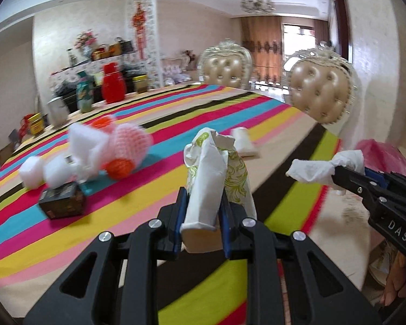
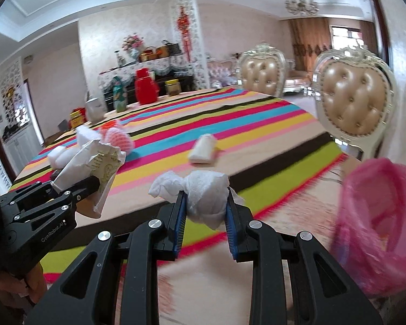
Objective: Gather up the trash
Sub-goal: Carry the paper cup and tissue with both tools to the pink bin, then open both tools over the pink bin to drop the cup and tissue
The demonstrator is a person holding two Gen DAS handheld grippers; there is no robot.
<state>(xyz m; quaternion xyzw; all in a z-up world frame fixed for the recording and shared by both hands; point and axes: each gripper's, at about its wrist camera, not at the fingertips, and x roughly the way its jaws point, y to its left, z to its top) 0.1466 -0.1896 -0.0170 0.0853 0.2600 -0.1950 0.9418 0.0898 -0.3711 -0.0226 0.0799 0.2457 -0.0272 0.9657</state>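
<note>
Black left gripper [image 1: 201, 211] with blue pads pinches a crushed white paper cup printed with green scrolls [image 1: 216, 173], held above the striped multicoloured tablecloth [image 1: 176, 113]. At three o'clock from it, the black right gripper [image 2: 206, 211] squeezes a crumpled white tissue wad [image 2: 203, 192] between its fingers. A second small white paper cup [image 2: 203, 149] lies on its side at twelve o'clock. A pink plastic bag [image 2: 379, 216] hangs at three o'clock, off the table edge.

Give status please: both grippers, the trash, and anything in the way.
Left gripper shut on crushed paper cup. Right gripper shut on tissue wad. Pink bag at right, path looks free. One cup left on table.
</note>
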